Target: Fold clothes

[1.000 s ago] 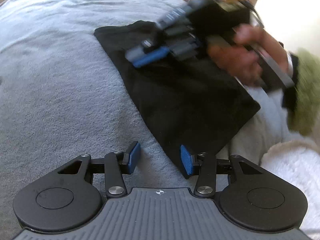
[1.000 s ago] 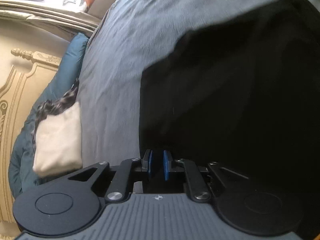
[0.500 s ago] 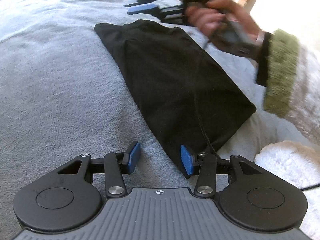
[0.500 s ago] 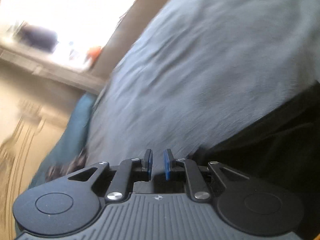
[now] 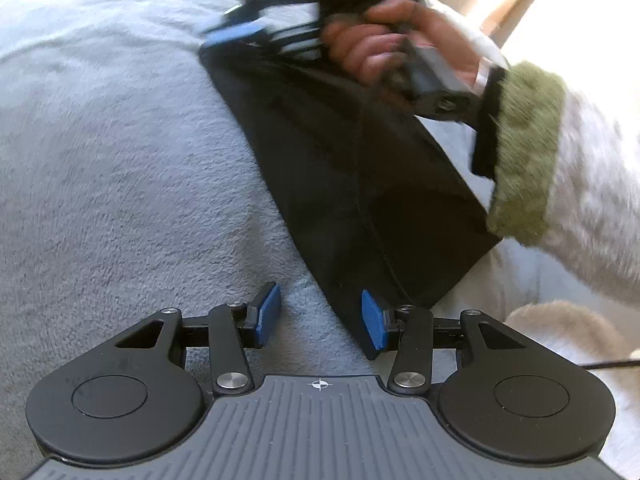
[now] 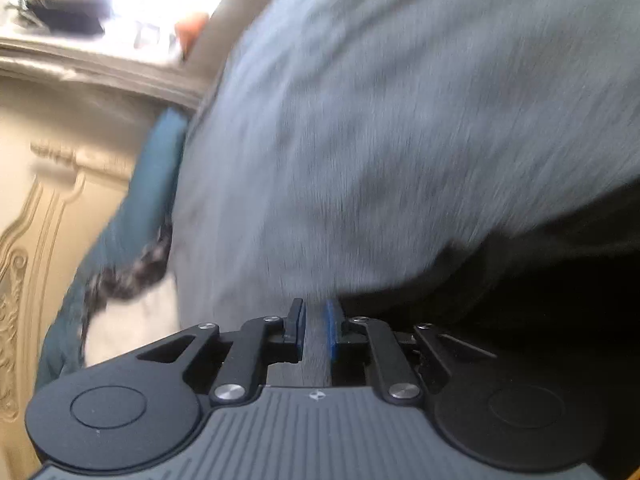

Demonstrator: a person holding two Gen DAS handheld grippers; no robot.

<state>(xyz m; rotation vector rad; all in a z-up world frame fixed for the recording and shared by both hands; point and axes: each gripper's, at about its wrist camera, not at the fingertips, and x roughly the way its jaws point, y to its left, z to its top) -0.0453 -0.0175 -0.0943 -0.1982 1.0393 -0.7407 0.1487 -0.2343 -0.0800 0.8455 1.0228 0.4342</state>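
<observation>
Black garment folded on the grey bed, both my jaws empty

Left wrist view: my left gripper (image 5: 320, 322) hovers with its jaws about half open and nothing between them, the right pad just over the near corner of the black garment (image 5: 360, 184), which lies as a long folded strip on the grey blanket (image 5: 120, 160); at its far end my right hand (image 5: 404, 48), in a white sleeve with a green cuff (image 5: 524, 152), carries the blurred right gripper (image 5: 236, 36). Right wrist view: my right gripper (image 6: 316, 330) has its jaws nearly together, only a narrow gap, gripping nothing, above the blanket (image 6: 380, 120) with the garment's edge (image 6: 540, 280) just to the right; a teal pillow (image 6: 132, 200) lies by the cream headboard (image 6: 32, 208)
</observation>
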